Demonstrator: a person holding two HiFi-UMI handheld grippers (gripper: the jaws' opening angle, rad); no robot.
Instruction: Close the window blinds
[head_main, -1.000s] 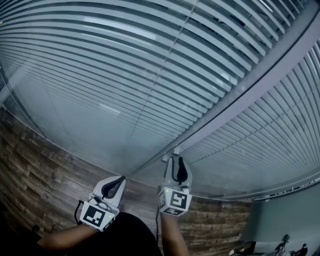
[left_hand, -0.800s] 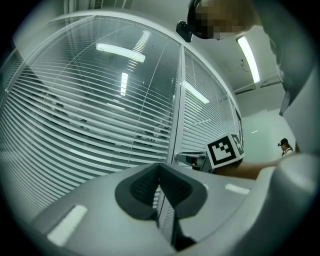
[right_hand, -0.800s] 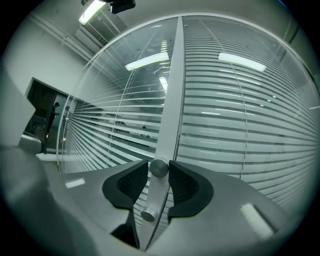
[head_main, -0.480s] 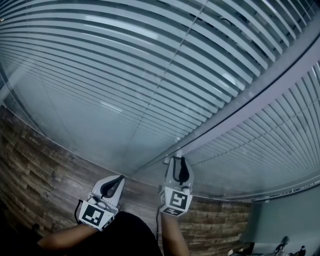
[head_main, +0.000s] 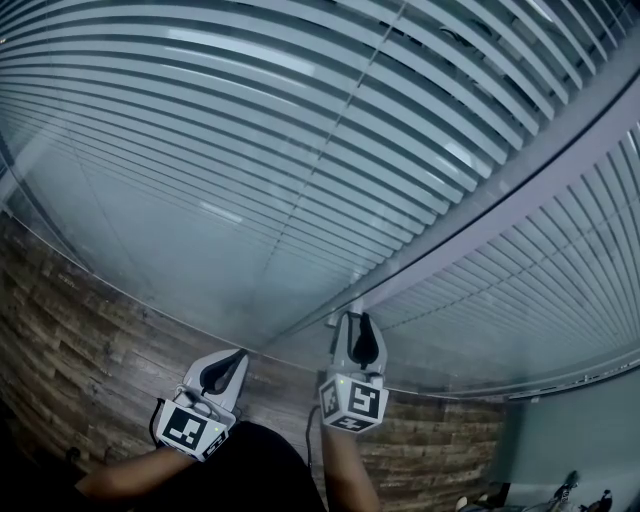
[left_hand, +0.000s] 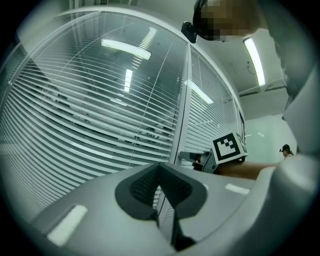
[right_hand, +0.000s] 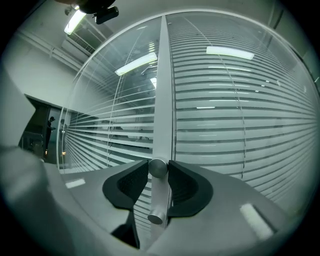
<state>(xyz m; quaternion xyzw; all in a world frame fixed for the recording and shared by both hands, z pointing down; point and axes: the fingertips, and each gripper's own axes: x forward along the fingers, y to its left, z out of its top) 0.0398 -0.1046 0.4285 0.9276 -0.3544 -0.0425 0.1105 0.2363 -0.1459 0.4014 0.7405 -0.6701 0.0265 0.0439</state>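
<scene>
White slatted blinds (head_main: 250, 130) hang behind glass panes, split by a pale mullion (head_main: 480, 215). In the right gripper view a small round metal knob (right_hand: 158, 167) sticks out of the mullion (right_hand: 162, 90), and my right gripper (right_hand: 159, 169) is shut on it, one pad pressing each side. A second knob (right_hand: 155, 217) sits just below, untouched. In the head view the right gripper (head_main: 359, 322) points at the mullion's foot. My left gripper (head_main: 230, 366) hangs to its left, off the glass, shut and empty (left_hand: 160, 170).
A dark wood-plank surface (head_main: 80, 330) runs below the glass. The right gripper's marker cube (left_hand: 229, 149) shows in the left gripper view beside the mullion (left_hand: 181, 115). A person (left_hand: 286, 149) stands far off at the right.
The right gripper has rolled slightly on the knob. The slats at the upper right now show darker gaps between them. The left gripper has barely moved.
</scene>
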